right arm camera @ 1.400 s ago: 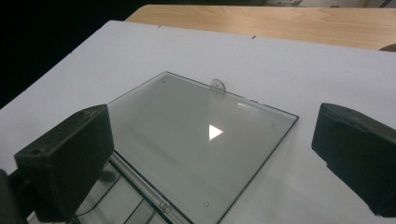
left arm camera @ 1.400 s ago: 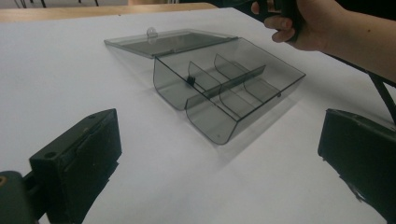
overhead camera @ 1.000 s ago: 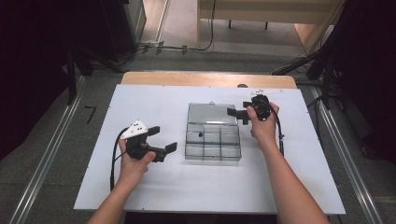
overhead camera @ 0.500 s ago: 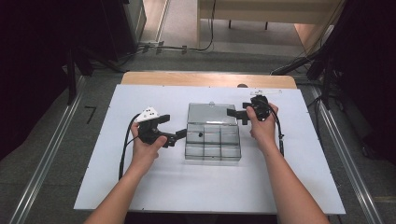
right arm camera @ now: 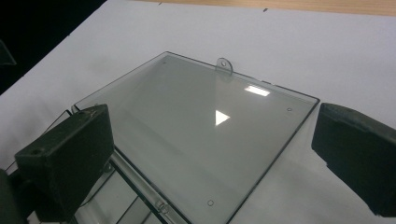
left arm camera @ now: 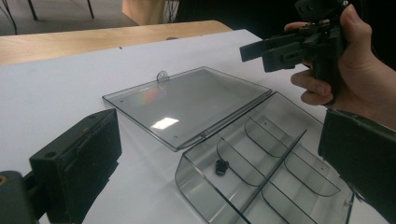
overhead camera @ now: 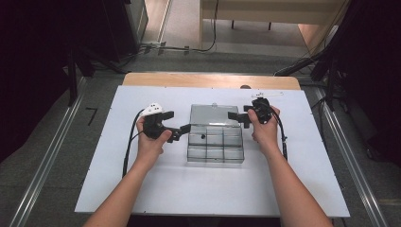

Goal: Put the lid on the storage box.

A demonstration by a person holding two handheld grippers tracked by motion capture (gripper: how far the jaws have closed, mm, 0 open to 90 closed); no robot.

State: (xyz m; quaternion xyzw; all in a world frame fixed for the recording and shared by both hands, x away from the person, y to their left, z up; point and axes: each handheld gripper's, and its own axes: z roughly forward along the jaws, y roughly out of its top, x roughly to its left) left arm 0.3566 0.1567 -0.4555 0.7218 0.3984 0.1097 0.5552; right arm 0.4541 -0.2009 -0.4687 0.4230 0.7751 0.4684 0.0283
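A clear plastic compartment box (overhead camera: 215,146) lies at the middle of the white table, its lid (overhead camera: 213,115) swung flat onto the far side. One small black part (left arm camera: 221,166) sits in a compartment near the hinge, also visible from above as the black part (overhead camera: 202,136). My left gripper (overhead camera: 178,122) stands open just off the box's left side, its jaws wide apart in the left gripper view (left arm camera: 217,158). Over the lid's right edge my right gripper (overhead camera: 238,118) hovers open, and the lid (right arm camera: 201,126) with its hang tab (right arm camera: 224,66) lies below its jaws.
The white board (overhead camera: 118,184) rests on a wooden table (overhead camera: 208,80) whose far edge shows. A black cable (overhead camera: 126,151) trails from the left gripper and another cable (overhead camera: 283,137) from the right one. Dark floor and metal rails flank the table.
My left gripper has moved right and away from the person, up to the box's left side. The right gripper has stayed by the lid's right edge.
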